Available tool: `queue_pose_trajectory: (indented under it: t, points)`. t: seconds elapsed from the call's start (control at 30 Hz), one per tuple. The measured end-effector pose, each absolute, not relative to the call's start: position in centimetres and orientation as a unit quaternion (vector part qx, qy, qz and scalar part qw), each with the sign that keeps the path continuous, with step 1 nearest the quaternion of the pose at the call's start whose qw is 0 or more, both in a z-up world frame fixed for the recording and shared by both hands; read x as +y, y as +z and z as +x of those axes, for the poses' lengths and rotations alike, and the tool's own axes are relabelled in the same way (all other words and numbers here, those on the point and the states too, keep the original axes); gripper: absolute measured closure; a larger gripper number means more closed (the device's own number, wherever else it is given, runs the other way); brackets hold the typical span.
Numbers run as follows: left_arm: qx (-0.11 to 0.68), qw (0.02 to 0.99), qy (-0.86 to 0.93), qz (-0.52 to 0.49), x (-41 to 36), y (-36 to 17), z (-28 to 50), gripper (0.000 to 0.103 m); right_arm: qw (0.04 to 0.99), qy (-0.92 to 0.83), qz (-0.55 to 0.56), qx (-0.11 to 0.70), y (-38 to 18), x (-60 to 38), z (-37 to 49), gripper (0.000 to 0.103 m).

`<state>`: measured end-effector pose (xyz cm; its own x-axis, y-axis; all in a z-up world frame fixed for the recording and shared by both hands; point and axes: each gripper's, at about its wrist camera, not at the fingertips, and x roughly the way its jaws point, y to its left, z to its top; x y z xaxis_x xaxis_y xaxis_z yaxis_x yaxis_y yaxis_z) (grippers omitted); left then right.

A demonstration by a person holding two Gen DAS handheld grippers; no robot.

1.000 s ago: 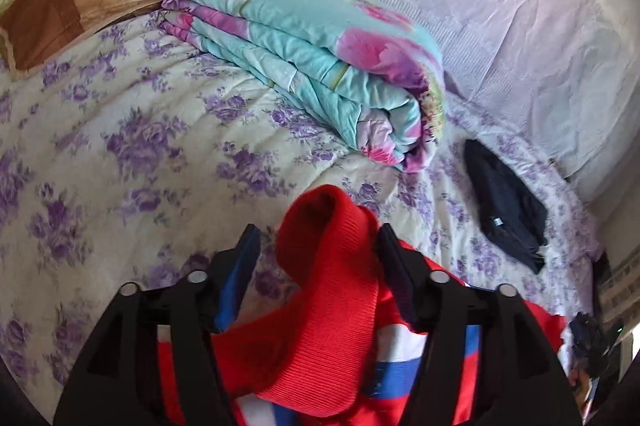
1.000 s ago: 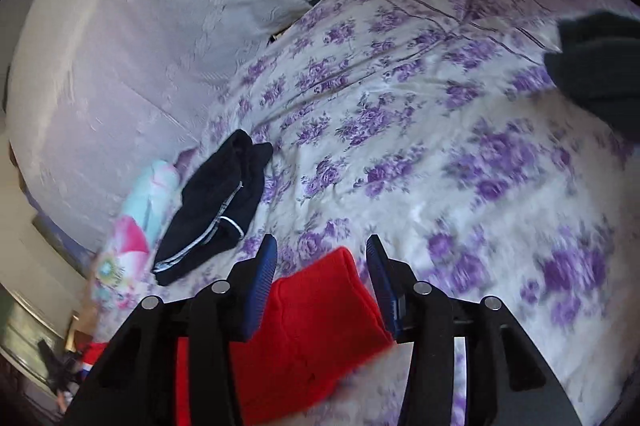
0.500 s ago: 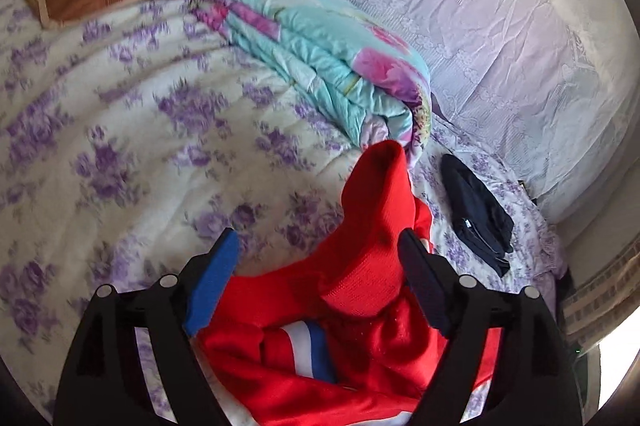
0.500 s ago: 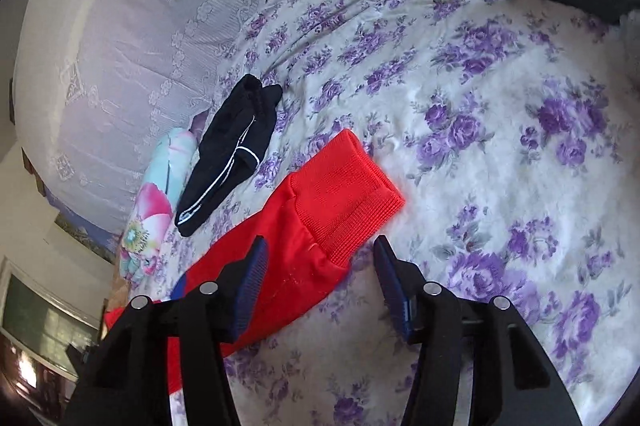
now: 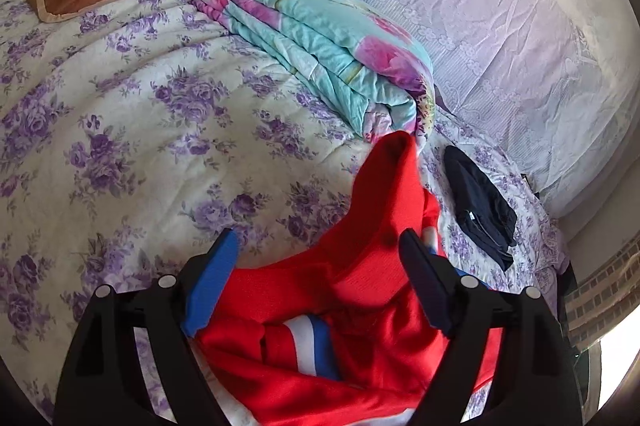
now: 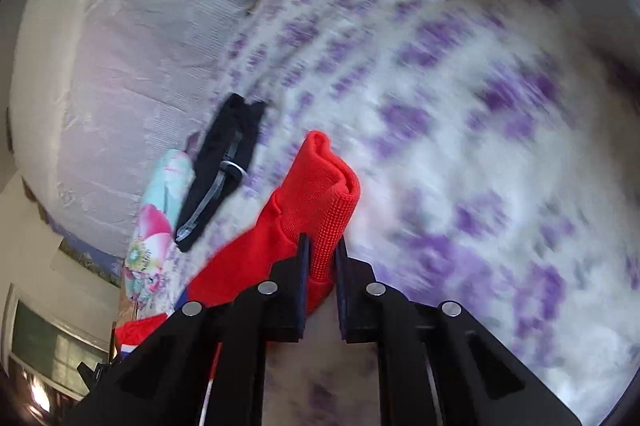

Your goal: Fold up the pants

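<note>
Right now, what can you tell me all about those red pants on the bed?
The shiny red track pants with a white and blue stripe lie bunched on the purple-flowered bedspread. Their ribbed knit cuff is folded over and pinched in the shut right claw. The open left claw sits around the crumpled part, not squeezing.

Your left wrist camera sits just behind the left gripper and looks along its fingers, down and across the floral bedspread toward the lace curtain. The red pants fill its lower foreground, very near. Your right wrist camera sits behind the right gripper, close over the same bedspread, its picture blurred. Both views share the pants, the dark garment, the folded turquoise quilt and the curtain.
</note>
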<state>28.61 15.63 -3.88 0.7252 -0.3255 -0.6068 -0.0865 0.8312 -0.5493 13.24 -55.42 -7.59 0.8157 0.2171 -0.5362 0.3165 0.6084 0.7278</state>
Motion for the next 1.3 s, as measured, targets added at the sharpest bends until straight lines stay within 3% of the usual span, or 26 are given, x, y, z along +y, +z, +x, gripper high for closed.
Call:
queue_pose_trajectory:
  t: [0.07,0.13,0.3,0.53,0.77,0.83,0.87,0.93,1.0,1.1,1.3]
  points:
    - [0.367,0.883,-0.078,-0.283,15.5,-3.9,28.2,0.023,0.841,-0.030,0.454,0.292,-7.5,-55.6,12.1,0.085]
    - [0.366,0.886,-0.081,-0.273,15.4,-3.8,27.2,0.023,0.859,-0.060,0.428,0.276,-6.5,-55.3,10.8,0.066]
    - [0.348,0.898,-0.071,-0.259,16.0,-3.7,24.2,0.023,0.882,-0.075,0.389,0.257,-5.3,-53.9,9.2,0.049]
    - [0.374,0.856,-0.082,-0.348,19.8,-7.4,21.6,0.020,0.876,-0.058,0.406,0.255,-6.0,-53.5,8.1,0.045]
    - [0.407,0.847,-0.118,-0.321,17.6,-7.3,24.9,0.020,0.880,-0.040,0.393,0.262,-6.0,-51.6,6.5,0.044]
    - [0.426,0.845,-0.115,-0.302,16.8,-7.6,25.4,0.035,0.879,-0.022,0.395,0.267,-6.0,-50.8,5.3,0.043]
    - [0.431,0.845,-0.112,-0.296,16.5,-7.8,25.4,0.054,0.878,-0.013,0.395,0.271,-6.0,-50.5,4.8,0.043]
    - [0.437,0.838,-0.117,-0.306,16.8,-8.4,25.1,0.078,0.875,0.005,0.390,0.286,-5.9,-49.4,3.2,0.043]
    - [0.429,0.827,-0.131,-0.338,17.7,-8.8,24.2,0.086,0.875,0.017,0.378,0.301,-5.5,-48.4,1.7,0.043]
    - [0.405,0.822,-0.146,-0.374,19.1,-9.0,22.1,0.088,0.874,0.046,0.355,0.329,-4.6,-46.3,-0.8,0.038]
    - [0.346,0.798,-0.148,-0.470,23.7,-9.9,18.5,0.091,0.871,0.125,0.282,0.383,-3.1,-40.9,-4.9,0.038]
